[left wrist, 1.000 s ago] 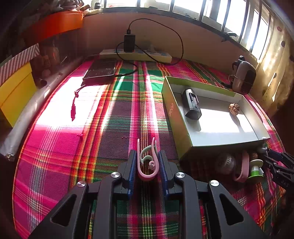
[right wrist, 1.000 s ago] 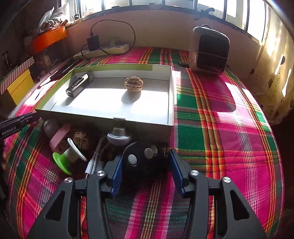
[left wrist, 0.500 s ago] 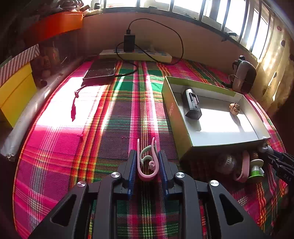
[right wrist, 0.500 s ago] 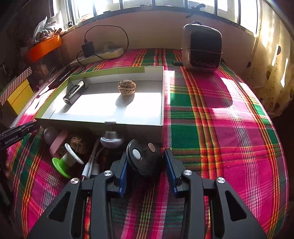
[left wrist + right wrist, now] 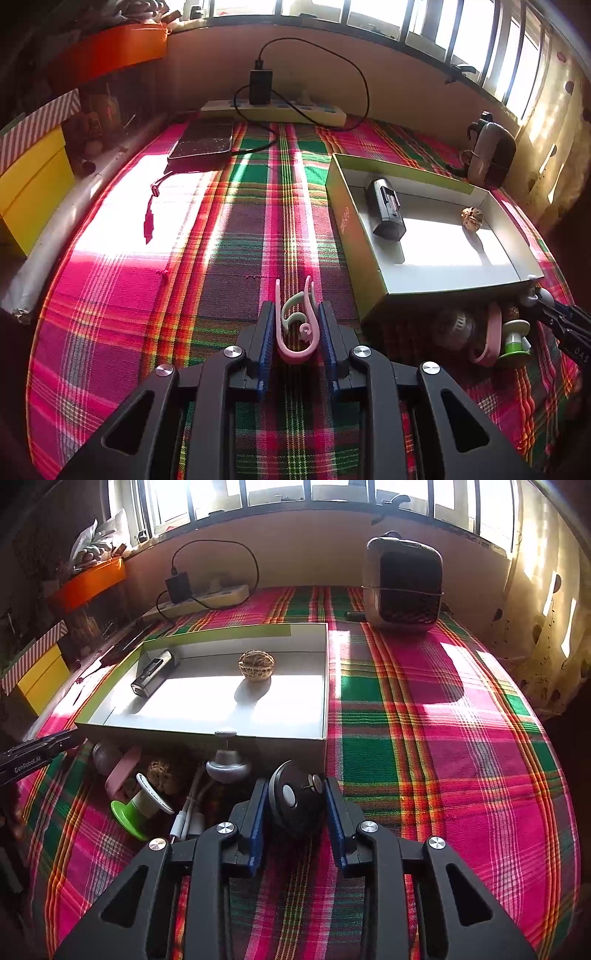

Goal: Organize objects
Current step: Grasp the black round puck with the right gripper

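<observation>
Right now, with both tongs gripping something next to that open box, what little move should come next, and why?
Probably lift the right tongs straight up a little. Their jaws are closing around the black round gadget, which sits against the near wall of the open box. It has to clear that wall to join the walnut inside. The left tongs can wait, holding the pink clip.

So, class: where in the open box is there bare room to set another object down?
Free: the box floor between the black device and the walnut, and the sunlit strip before them. Crowded: the cloth in front of the box, around the green spool.
</observation>
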`<state>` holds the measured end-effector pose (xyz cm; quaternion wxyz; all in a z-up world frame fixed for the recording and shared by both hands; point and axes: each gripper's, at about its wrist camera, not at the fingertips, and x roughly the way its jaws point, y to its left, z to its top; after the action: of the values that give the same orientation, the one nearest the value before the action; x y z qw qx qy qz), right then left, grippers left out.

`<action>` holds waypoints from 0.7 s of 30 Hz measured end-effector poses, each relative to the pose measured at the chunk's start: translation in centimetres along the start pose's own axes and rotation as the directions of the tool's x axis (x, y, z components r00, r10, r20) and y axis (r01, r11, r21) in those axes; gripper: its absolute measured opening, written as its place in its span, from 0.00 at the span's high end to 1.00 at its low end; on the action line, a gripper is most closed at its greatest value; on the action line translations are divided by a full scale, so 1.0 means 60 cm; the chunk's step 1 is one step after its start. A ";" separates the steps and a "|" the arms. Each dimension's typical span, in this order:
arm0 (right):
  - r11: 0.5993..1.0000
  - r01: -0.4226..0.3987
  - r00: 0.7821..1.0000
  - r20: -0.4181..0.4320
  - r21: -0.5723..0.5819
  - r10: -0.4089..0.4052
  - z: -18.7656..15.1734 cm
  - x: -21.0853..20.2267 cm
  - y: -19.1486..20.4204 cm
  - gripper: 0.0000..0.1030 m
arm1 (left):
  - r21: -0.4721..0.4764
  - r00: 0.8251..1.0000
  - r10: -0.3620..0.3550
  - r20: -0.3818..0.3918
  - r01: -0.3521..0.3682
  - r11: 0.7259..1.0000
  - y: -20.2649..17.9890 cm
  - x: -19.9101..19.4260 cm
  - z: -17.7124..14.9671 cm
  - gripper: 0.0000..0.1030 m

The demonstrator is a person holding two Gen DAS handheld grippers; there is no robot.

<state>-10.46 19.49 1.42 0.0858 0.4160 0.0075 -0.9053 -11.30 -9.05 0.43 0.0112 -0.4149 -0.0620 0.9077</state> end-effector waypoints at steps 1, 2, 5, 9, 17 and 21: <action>1.000 0.000 1.000 0.001 0.001 0.000 0.000 0.000 0.000 0.71 | -0.001 1.000 0.000 0.000 0.000 1.000 0.000 0.000 0.000 0.79; 1.000 -0.001 1.000 0.001 0.001 0.001 0.000 0.000 0.000 0.71 | -0.003 1.000 -0.003 0.000 0.003 1.000 0.000 0.000 0.001 0.79; 1.000 -0.001 1.000 0.005 0.002 0.001 0.001 -0.001 -0.001 0.72 | -0.004 1.000 -0.003 0.001 0.003 1.000 0.001 0.000 0.001 0.79; 1.000 -0.003 1.000 0.012 0.017 0.002 0.000 -0.002 -0.005 0.72 | -0.004 1.000 -0.001 0.005 0.001 1.000 0.001 0.000 0.001 0.80; 1.000 -0.002 1.000 0.015 0.018 0.002 0.000 -0.004 -0.004 0.72 | -0.005 1.000 -0.002 0.004 0.002 1.000 0.002 0.000 0.001 0.79; 1.000 -0.003 1.000 0.014 0.020 0.003 0.000 -0.004 -0.005 0.72 | -0.006 1.000 -0.002 0.004 0.002 1.000 0.002 0.000 0.001 0.80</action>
<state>-10.37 19.80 1.57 0.0832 0.4103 -0.0027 -0.9081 -11.34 -9.16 0.46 0.0109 -0.4132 -0.0650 0.9083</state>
